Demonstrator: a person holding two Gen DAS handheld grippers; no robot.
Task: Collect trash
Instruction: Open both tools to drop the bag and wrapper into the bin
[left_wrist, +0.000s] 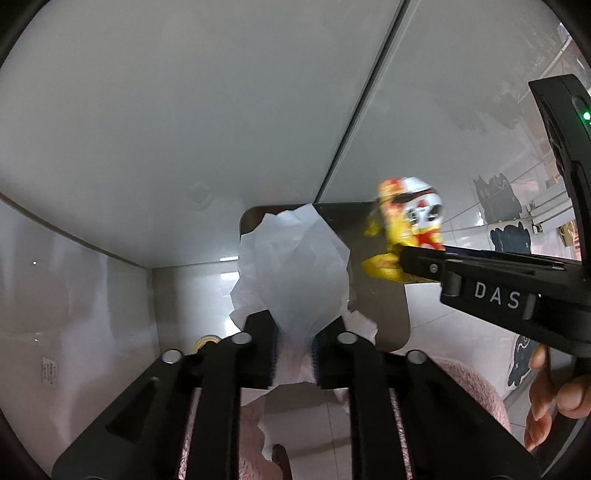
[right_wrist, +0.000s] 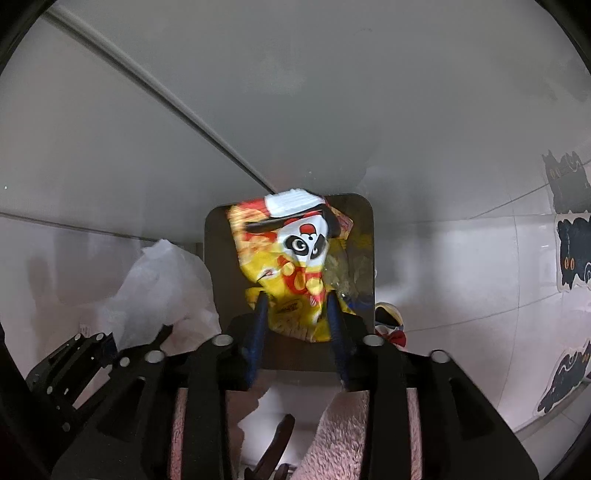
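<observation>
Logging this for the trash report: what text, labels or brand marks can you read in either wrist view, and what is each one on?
"DAS": white letters on the body of the right claw, seen in the left wrist view.
Yellow snack wrapper held in the right claw: it has a panda face and some print near the bottom, too crumpled and blurred to read.
Small white sticker on the wall at lower left: too small to read.
White crumpled paper in the left claw: no text visible.

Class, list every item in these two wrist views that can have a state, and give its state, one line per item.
left gripper: shut on the white paper, held up.
white paper: crumpled, pinched between the fingers.
right gripper: shut on the snack wrapper.
snack wrapper: yellow and red, crumpled, gripped at its lower end.
dark bin: open-topped, behind both held items; some litter seems to lie inside.
</observation>
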